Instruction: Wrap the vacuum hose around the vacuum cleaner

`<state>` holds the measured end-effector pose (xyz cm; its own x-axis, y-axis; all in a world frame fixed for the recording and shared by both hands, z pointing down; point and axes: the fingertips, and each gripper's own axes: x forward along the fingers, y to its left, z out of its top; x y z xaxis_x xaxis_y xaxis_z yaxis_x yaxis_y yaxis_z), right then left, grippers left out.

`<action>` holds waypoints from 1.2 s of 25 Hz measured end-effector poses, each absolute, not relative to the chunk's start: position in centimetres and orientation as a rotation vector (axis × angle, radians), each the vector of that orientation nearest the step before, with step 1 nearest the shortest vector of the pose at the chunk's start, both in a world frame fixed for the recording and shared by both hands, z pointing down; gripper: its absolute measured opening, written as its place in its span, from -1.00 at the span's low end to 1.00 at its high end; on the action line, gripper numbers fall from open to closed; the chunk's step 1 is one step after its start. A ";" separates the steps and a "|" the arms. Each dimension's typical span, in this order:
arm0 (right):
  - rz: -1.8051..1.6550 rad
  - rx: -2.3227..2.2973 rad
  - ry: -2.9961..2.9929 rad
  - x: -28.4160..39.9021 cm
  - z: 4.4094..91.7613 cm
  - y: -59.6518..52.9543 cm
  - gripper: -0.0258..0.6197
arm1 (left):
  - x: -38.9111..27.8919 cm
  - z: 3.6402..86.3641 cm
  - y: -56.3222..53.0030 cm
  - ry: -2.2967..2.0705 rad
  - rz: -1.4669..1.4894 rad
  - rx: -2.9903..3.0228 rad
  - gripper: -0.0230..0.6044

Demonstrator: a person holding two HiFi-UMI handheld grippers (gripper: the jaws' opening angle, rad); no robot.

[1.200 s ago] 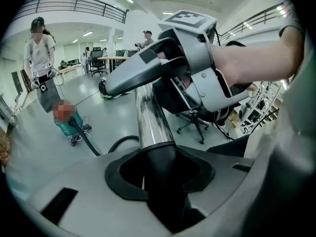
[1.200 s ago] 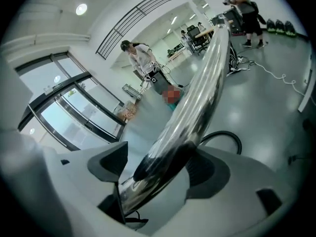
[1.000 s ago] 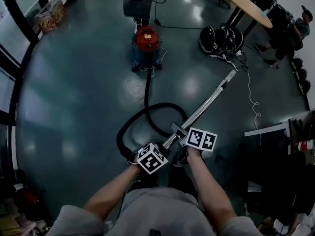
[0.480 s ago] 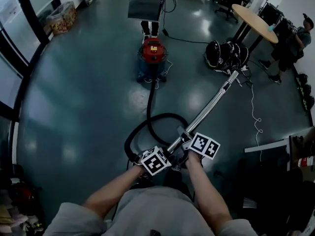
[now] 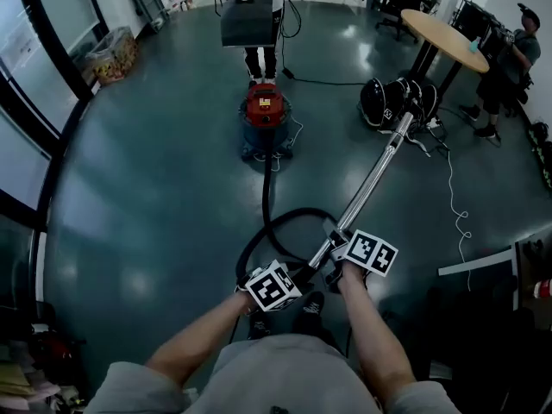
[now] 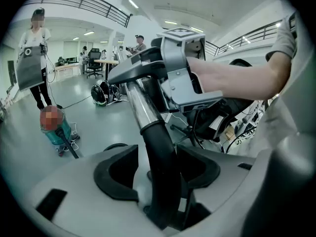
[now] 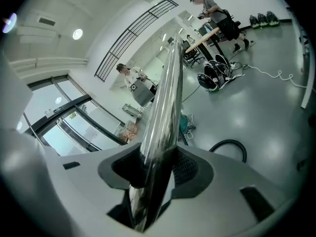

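Trailing from the red vacuum cleaner (image 5: 266, 115) across the floor (image 5: 155, 188), the vacuum hose (image 5: 265, 192) curls into one loop just ahead of your feet. It ends in a black cuff (image 6: 160, 147) on the metal wand (image 5: 369, 179).

Over the last second the cleaner has come nearer in the head view and the loop looks tighter. Slack is gathering near you, yet none of the hose lies round the cleaner.

Your left tool (image 6: 158, 172) has just been opening. The cuff stands between its pads with a clear gap on one side, so it no longer grips. Your right tool (image 7: 157, 169) has just been closing, and its pads now press on the wand, which points up and away over the floor.

The right hand alone seems to carry the wand. The wrapping itself is not yet begun.
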<state>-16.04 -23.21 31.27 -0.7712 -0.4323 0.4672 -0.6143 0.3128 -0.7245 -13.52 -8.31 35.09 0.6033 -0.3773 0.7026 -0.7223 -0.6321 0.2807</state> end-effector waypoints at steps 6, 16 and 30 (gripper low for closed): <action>1.409 0.957 -2.389 -13.1 31.8 -27.4 -0.37 | -12.2 34.6 -10.1 -0.776 0.906 2.298 -0.11; 1.299 0.880 -2.433 -8.4 31.9 -32.9 -0.40 | -13.5 33.7 -18.9 -1.010 1.006 2.237 -0.11; 0.778 0.496 -2.453 -8.1 30.5 -31.8 -0.41 | -13.9 28.2 -27.2 -1.180 1.235 2.382 -0.11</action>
